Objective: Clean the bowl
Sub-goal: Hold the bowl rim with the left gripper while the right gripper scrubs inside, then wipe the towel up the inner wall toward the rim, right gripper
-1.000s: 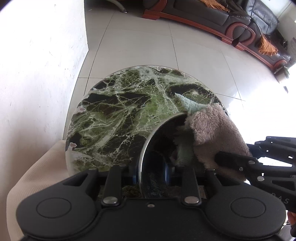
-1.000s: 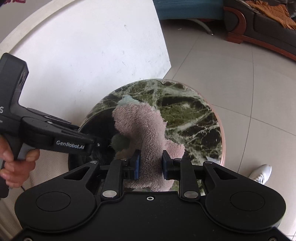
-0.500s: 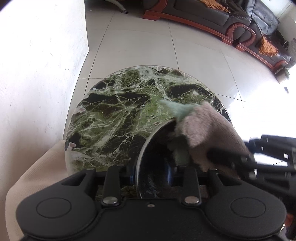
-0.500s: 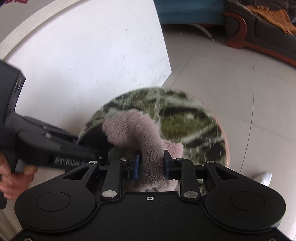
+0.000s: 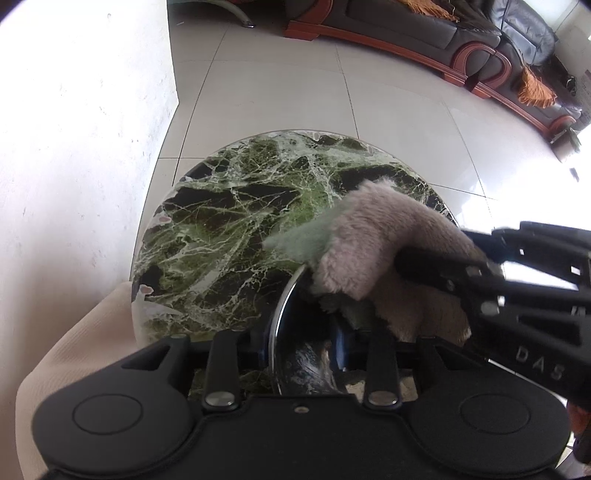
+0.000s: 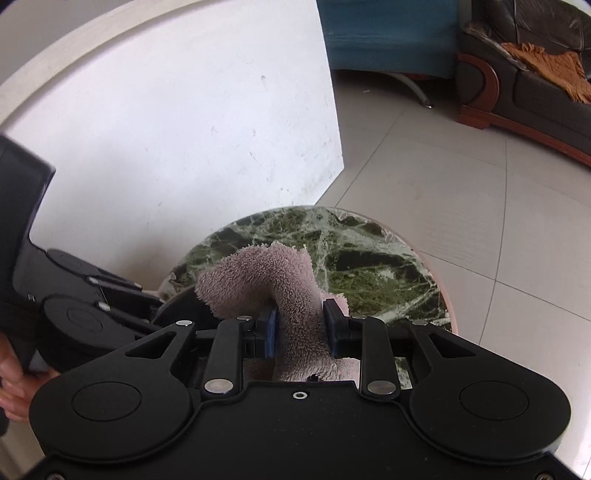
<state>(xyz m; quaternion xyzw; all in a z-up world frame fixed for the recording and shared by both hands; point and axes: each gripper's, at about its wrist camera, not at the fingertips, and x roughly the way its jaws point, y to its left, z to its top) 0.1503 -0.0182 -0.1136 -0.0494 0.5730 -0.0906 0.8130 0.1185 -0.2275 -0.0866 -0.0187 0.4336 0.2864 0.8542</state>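
Our left gripper [image 5: 303, 354] points steeply down over the near edge of the table [image 5: 229, 229]; its jaws have just been opening a little, yet they stand astride the wall of the bowl [image 5: 291, 332], one blue pad inside and one outside, and we read that as a grip on the rim, though the press of the pads is partly hidden. The bowl is shiny metal with a thin bright lip and a dark mirrored inside; it sits tilted on the near right part of the table, close under the left gripper. Our right gripper [image 6: 300, 328] comes in from the right, slanting down, clenched on a cloth [image 6: 291, 295]; the cloth bulges between its blue pads and folds up and over to the left. In the left wrist view the cloth [image 5: 373, 240] lies on the far rim of the bowl and hangs into it. It is fluffy, dusty pink with a pale green underside. The table is a round slab of dark green marble with white veins; a white wall [image 6: 184, 129] stands left, pale floor tiles [image 5: 295, 85] beyond, and a dark leather sofa [image 5: 424, 33] with red wood trim far off.
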